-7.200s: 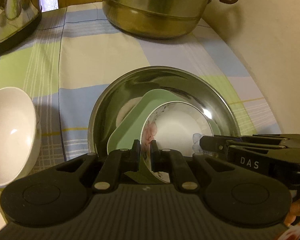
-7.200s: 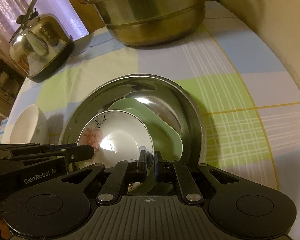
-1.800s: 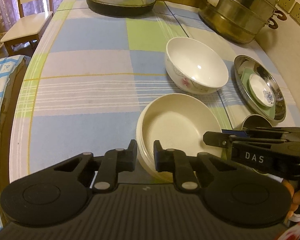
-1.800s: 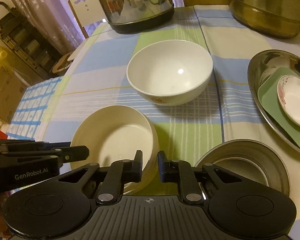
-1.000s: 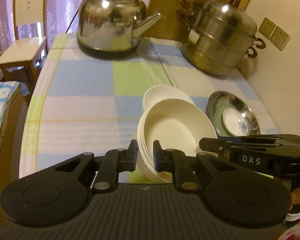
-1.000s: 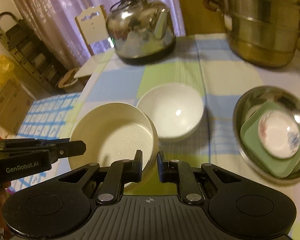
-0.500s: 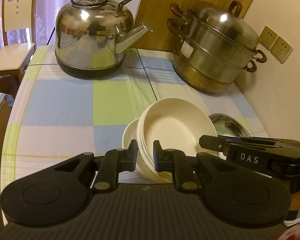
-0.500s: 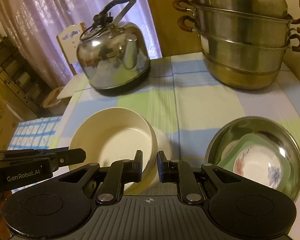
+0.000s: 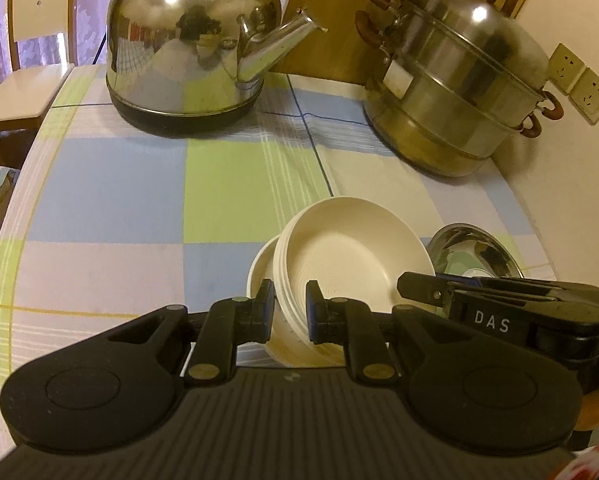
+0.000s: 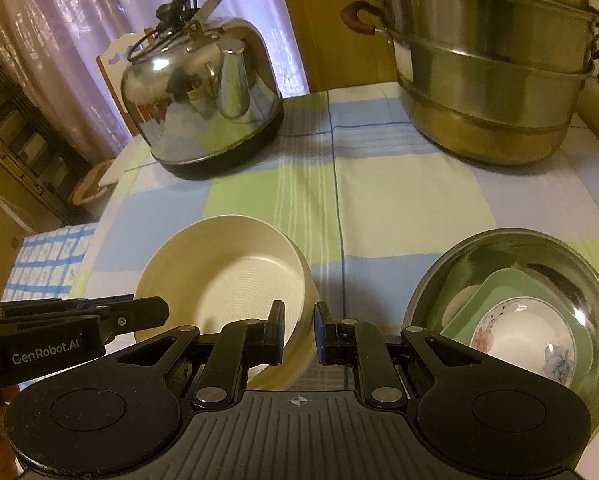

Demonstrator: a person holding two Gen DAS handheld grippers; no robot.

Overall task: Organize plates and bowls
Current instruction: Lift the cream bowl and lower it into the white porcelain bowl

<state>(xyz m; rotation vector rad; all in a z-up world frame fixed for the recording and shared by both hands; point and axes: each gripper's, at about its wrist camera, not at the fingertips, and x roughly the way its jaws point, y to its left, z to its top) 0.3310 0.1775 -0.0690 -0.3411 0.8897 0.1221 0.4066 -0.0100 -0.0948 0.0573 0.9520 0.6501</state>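
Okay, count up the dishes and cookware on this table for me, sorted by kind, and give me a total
Cream bowl, held by both hand-held grippers: 1
White bowl behind it: 1
Steel basin: 1
Green plate: 1
Floral dish: 1
Kettle: 1
Steamer pot: 1
Total: 7

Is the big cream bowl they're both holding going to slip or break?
The cream bowl looks glazed and smooth, so it could slip: the left gripper and right gripper each pinch only its thin rim. It looks stiff and probably ceramic, so a drop might chip it. It is tilted over the white bowl, so it may knock against it.
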